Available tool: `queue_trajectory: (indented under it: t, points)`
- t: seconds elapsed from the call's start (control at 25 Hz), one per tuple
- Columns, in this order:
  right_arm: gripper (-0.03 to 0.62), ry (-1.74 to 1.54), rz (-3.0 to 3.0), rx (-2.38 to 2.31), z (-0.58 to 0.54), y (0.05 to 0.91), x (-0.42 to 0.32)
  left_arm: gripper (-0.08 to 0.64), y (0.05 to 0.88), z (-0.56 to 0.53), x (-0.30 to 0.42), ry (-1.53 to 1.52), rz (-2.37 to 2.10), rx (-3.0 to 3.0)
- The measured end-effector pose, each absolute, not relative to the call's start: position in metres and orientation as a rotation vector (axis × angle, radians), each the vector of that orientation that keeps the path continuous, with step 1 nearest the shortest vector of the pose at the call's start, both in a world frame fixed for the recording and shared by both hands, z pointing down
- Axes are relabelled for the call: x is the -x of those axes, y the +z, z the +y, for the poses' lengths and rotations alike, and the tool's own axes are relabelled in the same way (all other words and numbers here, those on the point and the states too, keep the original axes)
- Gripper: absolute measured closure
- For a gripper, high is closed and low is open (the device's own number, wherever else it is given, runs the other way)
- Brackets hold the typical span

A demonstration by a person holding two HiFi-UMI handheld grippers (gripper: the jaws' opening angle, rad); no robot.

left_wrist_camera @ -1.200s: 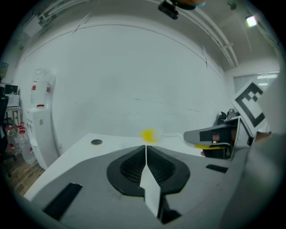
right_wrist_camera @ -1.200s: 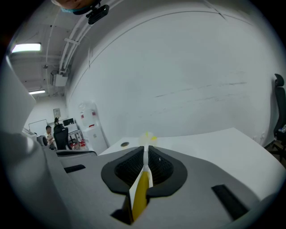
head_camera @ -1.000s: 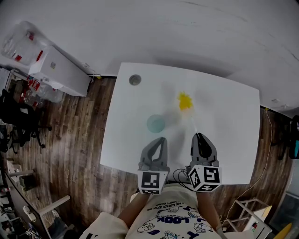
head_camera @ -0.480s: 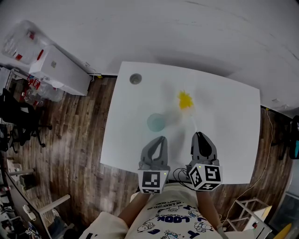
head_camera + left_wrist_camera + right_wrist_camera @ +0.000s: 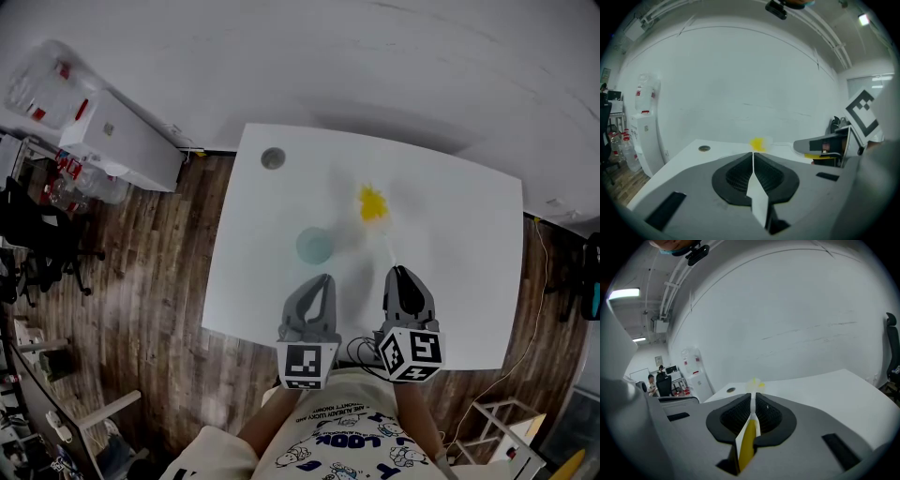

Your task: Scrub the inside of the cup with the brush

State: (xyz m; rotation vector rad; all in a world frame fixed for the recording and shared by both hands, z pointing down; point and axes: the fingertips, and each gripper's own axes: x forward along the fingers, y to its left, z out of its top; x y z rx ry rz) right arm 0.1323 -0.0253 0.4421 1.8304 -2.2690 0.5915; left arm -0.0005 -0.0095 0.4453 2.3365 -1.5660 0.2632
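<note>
A light blue cup (image 5: 314, 246) stands upright on the white table (image 5: 450, 234), just beyond my left gripper (image 5: 323, 279). That gripper is shut with nothing in it, and its jaws meet in the left gripper view (image 5: 753, 154), where they hide the cup. The brush has a yellow bristle head (image 5: 372, 203) lying on the table to the right of the cup and beyond it. Its pale handle runs back into my right gripper (image 5: 401, 273), which is shut on it. In the right gripper view the handle passes between the closed jaws (image 5: 753, 395), with the yellow head (image 5: 755, 382) past them.
A round grommet hole (image 5: 273, 157) sits near the table's far left corner. A white cabinet (image 5: 122, 141) and office chairs (image 5: 37, 234) stand on the wood floor to the left. Both grippers hover over the table's near edge. A cable (image 5: 534, 309) hangs at the right side.
</note>
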Motion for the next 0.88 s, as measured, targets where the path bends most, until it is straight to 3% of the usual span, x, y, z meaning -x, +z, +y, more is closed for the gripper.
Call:
queue_trajectory:
  t: [0.88]
  points:
    - [0.549,0.636,-2.124,-1.703,-0.034,0.528,-0.128,0.541,0.463,-0.01,0.012,0.316,-1.585,-2.268]
